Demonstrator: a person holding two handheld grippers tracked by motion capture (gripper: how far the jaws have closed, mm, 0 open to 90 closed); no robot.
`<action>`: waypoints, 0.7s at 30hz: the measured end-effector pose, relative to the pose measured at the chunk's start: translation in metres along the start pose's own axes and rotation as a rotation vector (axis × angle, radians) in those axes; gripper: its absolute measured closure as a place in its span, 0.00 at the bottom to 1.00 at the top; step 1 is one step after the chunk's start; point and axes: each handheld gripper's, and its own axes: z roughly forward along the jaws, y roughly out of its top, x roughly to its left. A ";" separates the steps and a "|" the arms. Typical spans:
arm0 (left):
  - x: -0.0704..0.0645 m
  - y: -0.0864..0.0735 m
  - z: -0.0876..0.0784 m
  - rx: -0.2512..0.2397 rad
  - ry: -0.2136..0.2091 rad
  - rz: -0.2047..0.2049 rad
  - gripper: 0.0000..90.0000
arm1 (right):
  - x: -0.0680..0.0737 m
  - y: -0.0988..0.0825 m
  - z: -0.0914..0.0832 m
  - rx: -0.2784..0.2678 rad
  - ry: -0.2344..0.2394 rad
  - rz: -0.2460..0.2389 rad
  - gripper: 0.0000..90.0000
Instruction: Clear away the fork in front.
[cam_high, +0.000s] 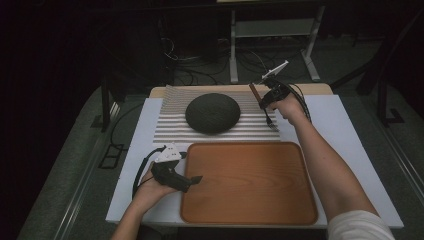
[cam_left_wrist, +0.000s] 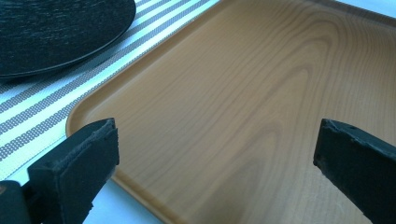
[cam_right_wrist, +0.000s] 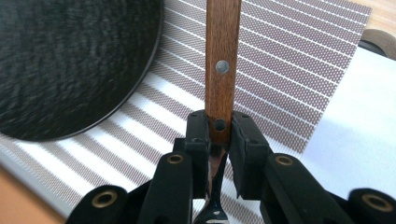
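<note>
A fork with a wooden handle (cam_high: 253, 90) (cam_right_wrist: 222, 56) is held upright-tilted over the right edge of the striped placemat (cam_high: 170, 125), tines (cam_high: 272, 125) pointing down at the mat. My right gripper (cam_high: 263, 104) (cam_right_wrist: 219, 130) is shut on the fork where the handle meets the metal neck. A round dark plate (cam_high: 212, 113) (cam_right_wrist: 65, 65) lies on the placemat, left of the fork. My left gripper (cam_high: 195, 179) (cam_left_wrist: 215, 158) stands open over the left rim of the empty wooden tray (cam_high: 245, 182) (cam_left_wrist: 243, 93), nothing between its jaws.
The tray and placemat rest on a white board (cam_high: 345, 130) covering the table. Bare white margin lies right of the tray and mat. Beyond the far edge are cables and a metal stand's legs (cam_high: 233, 55) on the floor.
</note>
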 end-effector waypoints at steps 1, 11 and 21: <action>0.000 0.000 0.000 -0.002 0.000 0.000 0.00 | 0.000 -0.003 -0.004 -0.008 0.007 -0.001 0.86; 0.000 0.000 0.000 -0.008 0.002 -0.004 0.00 | 0.007 -0.035 -0.041 -0.116 0.117 -0.061 0.86; -0.001 0.000 0.000 -0.005 0.005 -0.004 0.00 | 0.018 -0.076 -0.062 -0.208 0.181 -0.134 0.86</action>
